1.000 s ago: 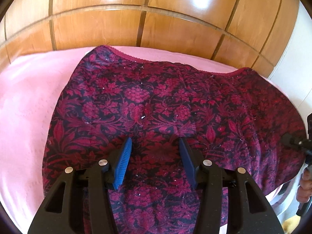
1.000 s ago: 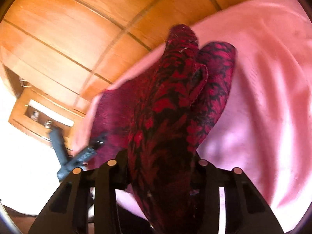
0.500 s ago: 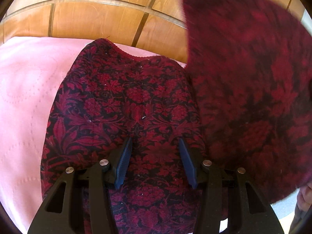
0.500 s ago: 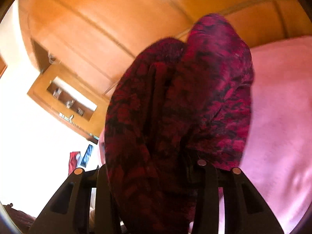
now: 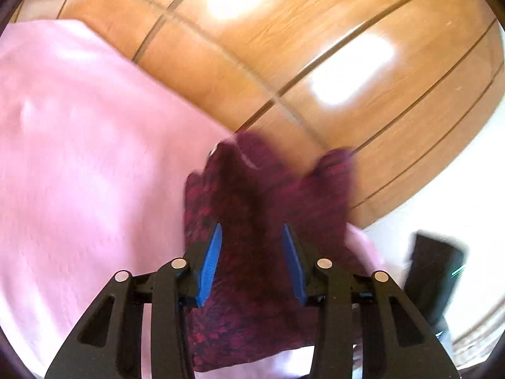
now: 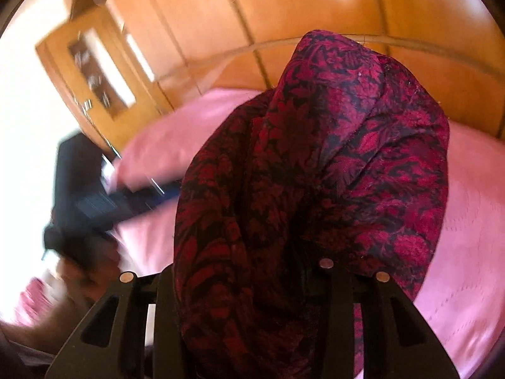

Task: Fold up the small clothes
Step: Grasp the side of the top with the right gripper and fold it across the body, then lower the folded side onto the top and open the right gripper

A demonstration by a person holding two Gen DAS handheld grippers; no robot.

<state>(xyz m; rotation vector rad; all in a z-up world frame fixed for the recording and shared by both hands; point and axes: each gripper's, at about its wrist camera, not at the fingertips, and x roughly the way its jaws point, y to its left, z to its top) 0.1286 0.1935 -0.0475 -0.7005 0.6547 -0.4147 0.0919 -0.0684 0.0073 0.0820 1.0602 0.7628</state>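
The right gripper (image 6: 249,287) has its fingertips fully hidden under the dark red and black floral-patterned garment (image 6: 315,170), which bunches up between the 2 black finger arms and drapes over them. The fabric rises out of the gap, so the jaws are closed on the cloth, though the contact point itself is covered.

The left wrist view is motion-blurred. The left gripper (image 5: 251,262) shows both blue finger pads (image 5: 210,262) spread apart, with the same garment (image 5: 252,221) lying below and between them; whether the pads touch the cloth cannot be told. The garment's lower edge is cut off by the gripper body.

The garment sits over the pink quilted bedspread (image 5: 79,158), near its edge beside the glossy wooden panelled wall (image 5: 315,63).

Only the right wrist view shows a wooden wall shelf unit (image 6: 91,69), its contents too blurred to identify. A blurred black object (image 5: 432,271) appears at the right edge of the left view.
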